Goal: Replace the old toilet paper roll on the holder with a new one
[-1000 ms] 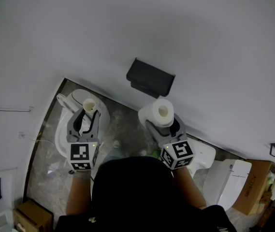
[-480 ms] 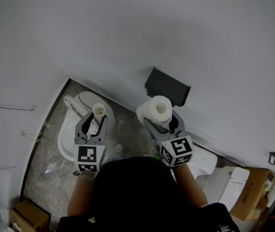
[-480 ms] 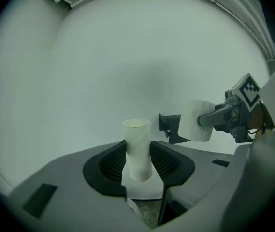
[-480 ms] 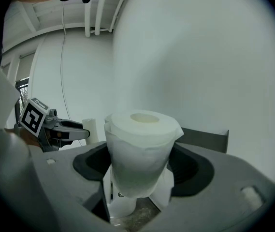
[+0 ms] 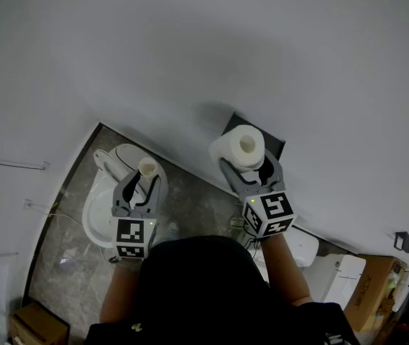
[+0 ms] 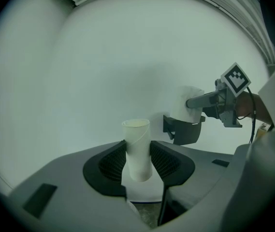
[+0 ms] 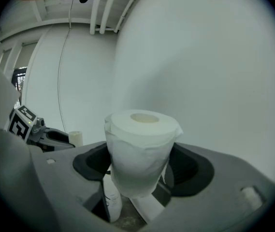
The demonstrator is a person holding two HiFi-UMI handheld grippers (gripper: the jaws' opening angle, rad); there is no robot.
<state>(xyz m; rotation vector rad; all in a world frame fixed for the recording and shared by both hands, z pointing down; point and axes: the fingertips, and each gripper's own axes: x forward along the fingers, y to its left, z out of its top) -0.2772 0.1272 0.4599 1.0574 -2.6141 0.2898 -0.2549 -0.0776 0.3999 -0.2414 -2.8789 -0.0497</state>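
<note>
Trainee: Where do things stand relative to the holder (image 5: 276,148)?

Supervisor: The new roll (image 5: 244,147) is right up against its front in the head view and covers most of it. The left gripper view shows the roll at the holder's top edge. I can't tell whether they touch. The right gripper (image 5: 249,167) is clamped on the roll's round sides at about mid-height, with the hole facing up.

Trainee: And the old one?

Supervisor: Only a bare cardboard core (image 5: 147,168) is left. It is well off to the holder's left and stands upright between the pads of the left gripper (image 5: 144,180), which is pinched on it. So the holder looks emptied already, and I'd judge we are at the mounting step.

Trainee: How will the roll behave?

Supervisor: I'd expect it to be light and soft. It will give under the pads, and hard squeezing would flatten the hole it has to hang by. The outer sheet already sits loose and wrinkled, so it could peel off or tear if it snags. The present hold across the sides suits it, because both ends stay free.

Trainee: Any doubts?

Supervisor: No view shows the holder's bar or slot, so I can't say how the roll seats. It probably has to be tipped from upright to lying level. The core is thin and crushes easily, but it is waste, so a firm pinch does no harm.
</note>
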